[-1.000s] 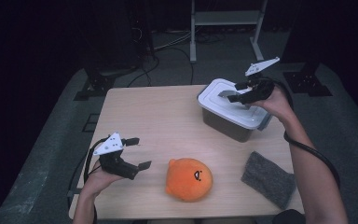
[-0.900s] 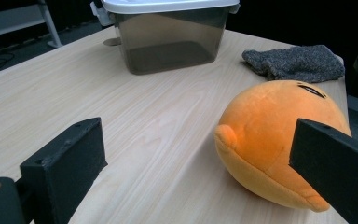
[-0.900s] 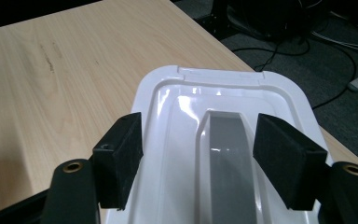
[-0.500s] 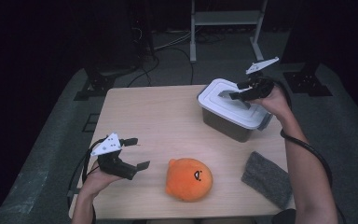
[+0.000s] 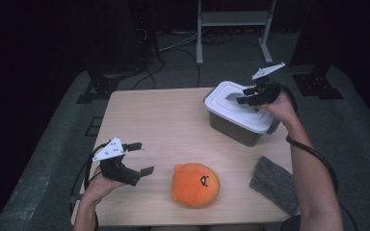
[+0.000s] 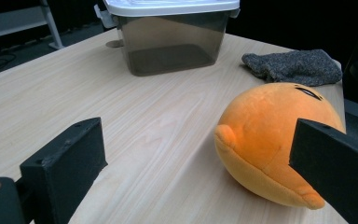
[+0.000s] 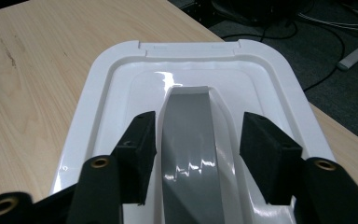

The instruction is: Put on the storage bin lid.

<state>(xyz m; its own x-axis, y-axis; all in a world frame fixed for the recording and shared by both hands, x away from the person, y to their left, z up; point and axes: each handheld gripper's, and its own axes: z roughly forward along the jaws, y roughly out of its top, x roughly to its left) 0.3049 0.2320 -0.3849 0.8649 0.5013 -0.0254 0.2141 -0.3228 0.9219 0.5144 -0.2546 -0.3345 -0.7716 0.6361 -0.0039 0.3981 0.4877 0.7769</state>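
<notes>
A smoky plastic box (image 5: 231, 126) (image 6: 170, 44) with a white lid (image 5: 243, 113) (image 7: 112, 93) stands at the table's far right. My right gripper (image 5: 239, 99) (image 7: 196, 154) is open over the lid, its jaws on either side of the grey handle (image 7: 189, 140) without closing on it. An orange plush toy (image 5: 195, 185) (image 6: 272, 140) lies near the front edge. My left gripper (image 5: 141, 158) (image 6: 200, 177) is open just left of the toy, low over the table, with nothing between its jaws.
A grey knitted cloth (image 5: 275, 184) (image 6: 293, 66) lies at the front right corner. The wooden table (image 5: 164, 125) has bare room across its middle and far left. Stands and cables (image 5: 173, 48) sit on the floor beyond.
My left gripper has shifted slightly toward the front edge. My right gripper holds its place over the lid.
</notes>
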